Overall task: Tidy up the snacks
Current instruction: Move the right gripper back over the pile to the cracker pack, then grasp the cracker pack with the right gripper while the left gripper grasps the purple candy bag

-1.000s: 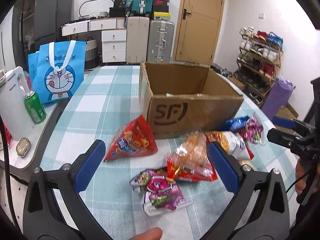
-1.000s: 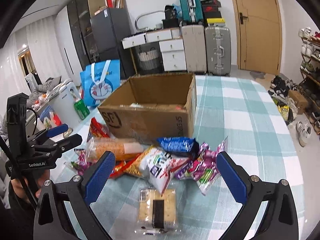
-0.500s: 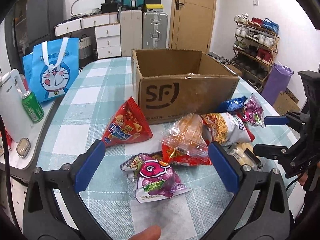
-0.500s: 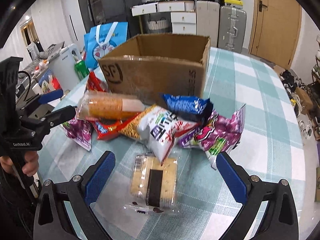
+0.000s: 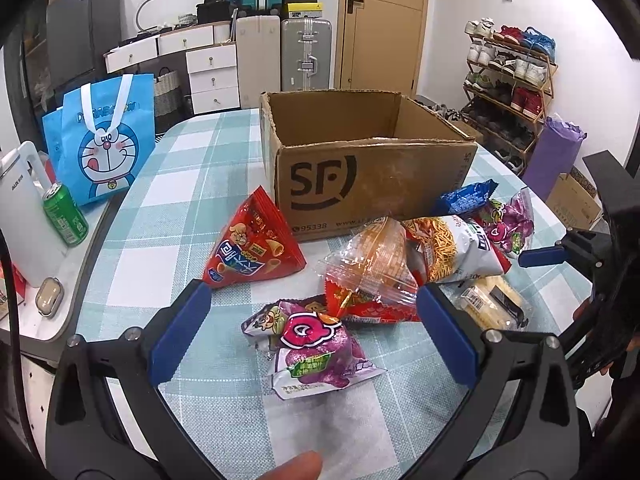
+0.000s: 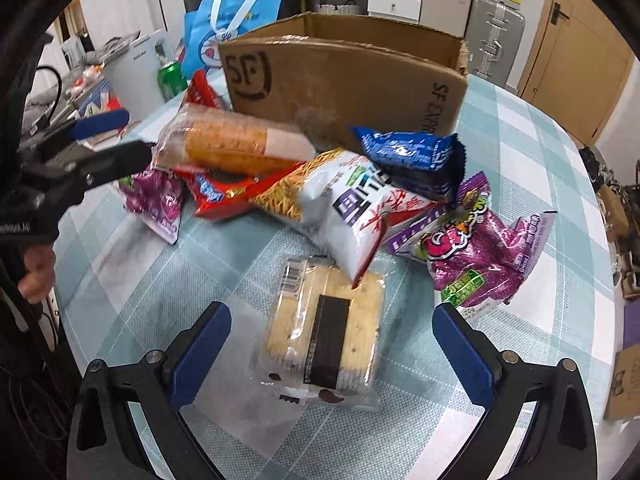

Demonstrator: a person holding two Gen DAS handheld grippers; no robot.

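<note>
Right gripper (image 6: pixel 330 344) wide, empty, straddling cracker pack (image 6: pixel 326 332) on bench (image 6: pixel 520 152). Left gripper (image 5: pixel 312 332) wide over purple bag (image 5: pixel 316 350). Lower squarely, pinch pack sides gently, carry to box (image 6: pixel 344 68).

Open cardboard box (image 5: pixel 372 184) upright at upper centre, seemingly empty; snack bags heaped before it; purple bag (image 5: pixel 316 352) lower centre, red triangular bag (image 5: pixel 252 252) centre-left, clear-wrapped crackers (image 6: pixel 324 332) flat, lower centre.
</note>
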